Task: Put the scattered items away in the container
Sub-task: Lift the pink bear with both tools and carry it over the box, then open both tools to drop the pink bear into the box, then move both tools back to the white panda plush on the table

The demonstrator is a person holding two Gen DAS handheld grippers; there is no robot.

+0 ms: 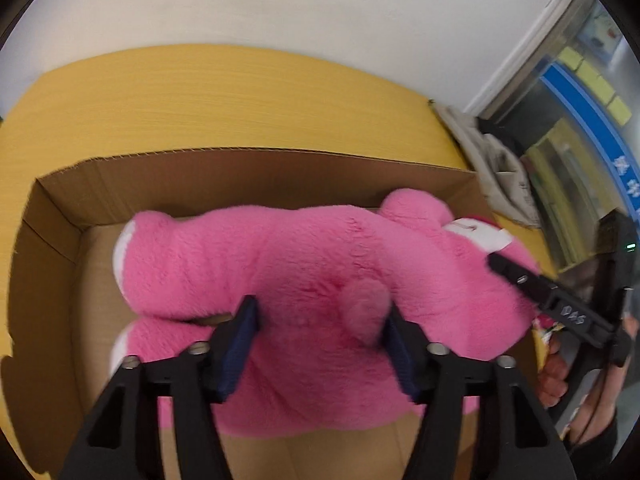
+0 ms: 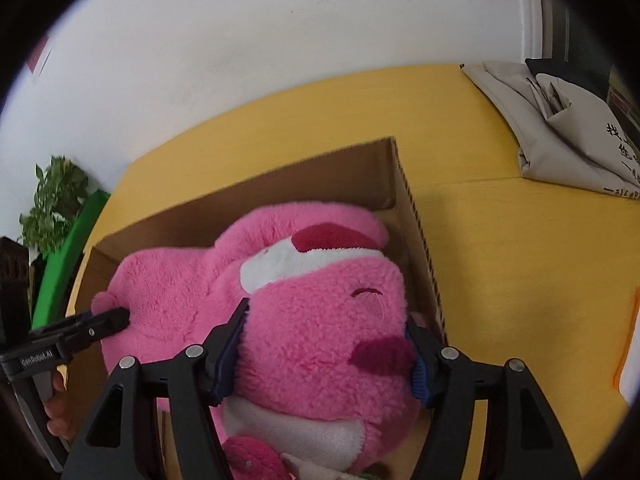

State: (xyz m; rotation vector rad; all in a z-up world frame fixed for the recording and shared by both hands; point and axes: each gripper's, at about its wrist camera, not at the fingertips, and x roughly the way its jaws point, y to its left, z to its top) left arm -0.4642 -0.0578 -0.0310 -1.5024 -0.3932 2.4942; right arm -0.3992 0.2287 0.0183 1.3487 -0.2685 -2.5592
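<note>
A big pink plush bear (image 1: pixel 304 264) lies in an open cardboard box (image 1: pixel 240 176) on a yellow table. My left gripper (image 1: pixel 320 312) is shut on the bear's lower back, its blue pads pressed in beside the small tail (image 1: pixel 366 312). My right gripper (image 2: pixel 328 340) is shut on the bear's head (image 2: pixel 320 320), pads on both sides of the face. The box (image 2: pixel 320 168) surrounds the bear in the right wrist view. The right gripper also shows in the left wrist view (image 1: pixel 520 276), and the left gripper in the right wrist view (image 2: pixel 116 318).
The yellow table (image 2: pixel 500 260) extends right of the box. A grey fabric bag with black print (image 2: pixel 568 128) lies at the table's far right, also in the left wrist view (image 1: pixel 492 164). A potted plant (image 2: pixel 52 200) stands off the left. A white wall is behind.
</note>
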